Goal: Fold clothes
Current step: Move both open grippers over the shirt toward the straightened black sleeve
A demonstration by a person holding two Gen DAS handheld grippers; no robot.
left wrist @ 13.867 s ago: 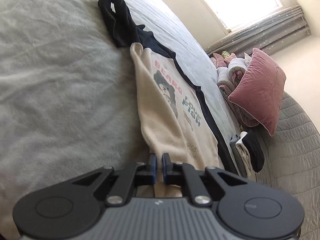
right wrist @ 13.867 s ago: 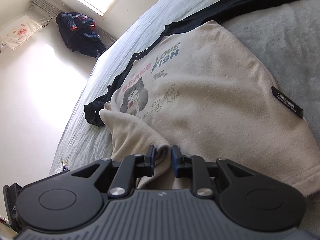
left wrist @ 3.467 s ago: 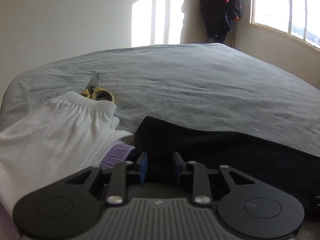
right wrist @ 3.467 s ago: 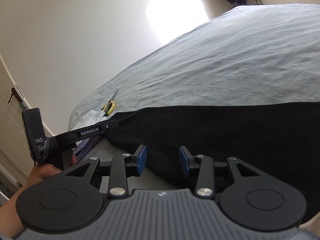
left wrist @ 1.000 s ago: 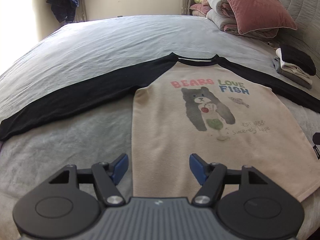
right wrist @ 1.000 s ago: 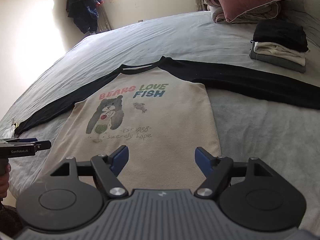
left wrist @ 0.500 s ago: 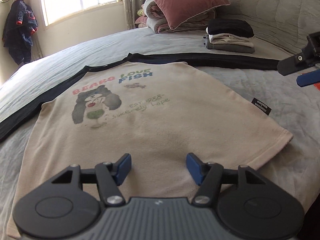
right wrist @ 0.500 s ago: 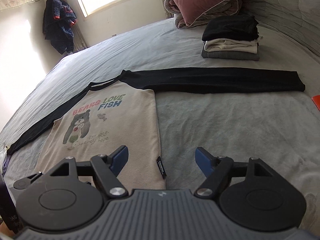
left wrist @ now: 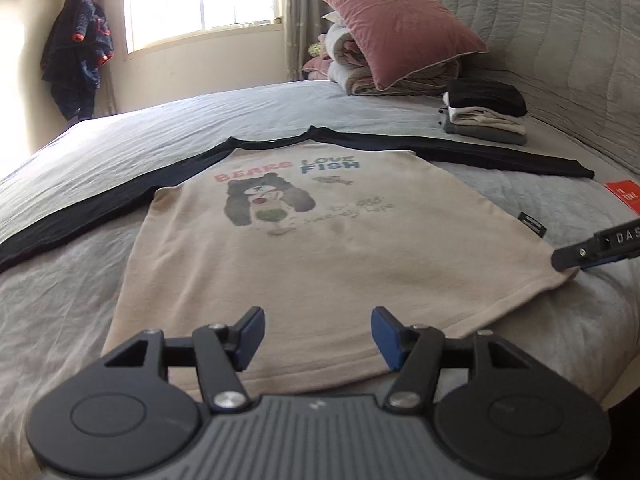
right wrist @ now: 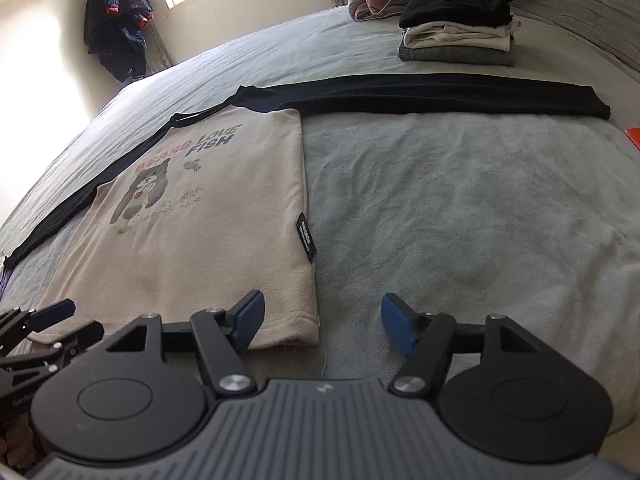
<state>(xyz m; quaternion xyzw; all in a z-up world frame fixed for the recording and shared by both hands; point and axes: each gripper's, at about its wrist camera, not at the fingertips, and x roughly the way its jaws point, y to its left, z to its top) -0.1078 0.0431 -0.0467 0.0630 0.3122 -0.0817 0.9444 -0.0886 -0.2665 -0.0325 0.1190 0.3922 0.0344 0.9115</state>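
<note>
You are working with one raglan shirt (left wrist: 320,248), lying flat and face up across the middle of the grey bed (left wrist: 72,288), its two black sleeves spreading out to either side. In the upper left of both frames one dark jacket (left wrist: 76,52) is hanging by the window. In the upper right, one pink pillow (left wrist: 396,20) is leaning on rolled bedding, and one stack of three folded garments (left wrist: 484,118) is sitting just beyond the right sleeve. A red card (left wrist: 624,196) is lying at the right edge.

Your left gripper (left wrist: 316,334) is hovering over the shirt's hem, its fingers spread wide and grasping nothing. Your right gripper (right wrist: 322,326) is likewise released, straddling the shirt's lower right corner, one finger over cloth and the other over bare bedding.

Compared with half a second ago, your right gripper is now sitting lower and closer to that corner, with its tip reaching the hem in the left wrist view.
</note>
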